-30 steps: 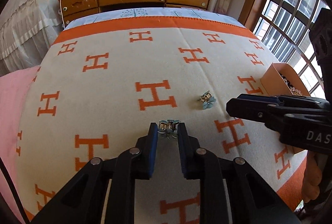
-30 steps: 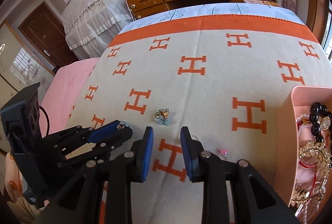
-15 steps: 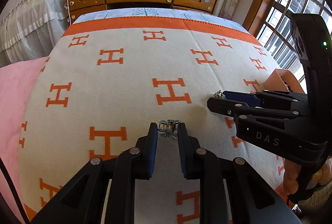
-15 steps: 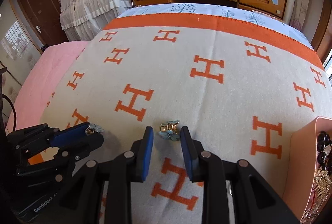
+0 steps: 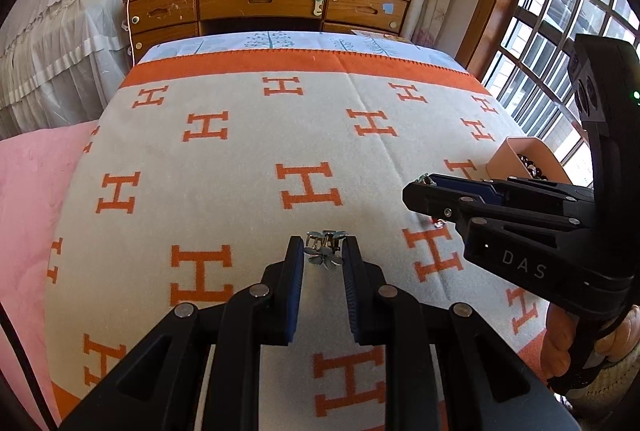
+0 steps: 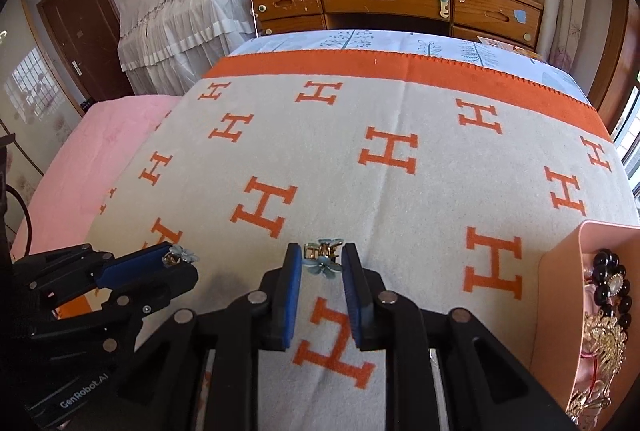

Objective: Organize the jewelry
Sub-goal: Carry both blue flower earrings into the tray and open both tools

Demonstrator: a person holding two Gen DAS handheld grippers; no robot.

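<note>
Left hand-held gripper [image 5: 323,250] nearly closed, pinching a small silver-and-blue flower hair clip [image 5: 324,249] above the cream, orange-H blanket [image 5: 240,159]. Right hand-held gripper [image 6: 321,256] closing on a gold-and-blue flower hair clip [image 6: 322,257]. Pink jewelry box [image 6: 560,271] at right.

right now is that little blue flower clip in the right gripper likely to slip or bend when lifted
The blue flower clip is probably stiff: it shows a gold metal claw and firm petals. It looks light. It might twist or slip, since the right gripper, whose jaws are closing, catches only its edges at the pad tips.
</note>
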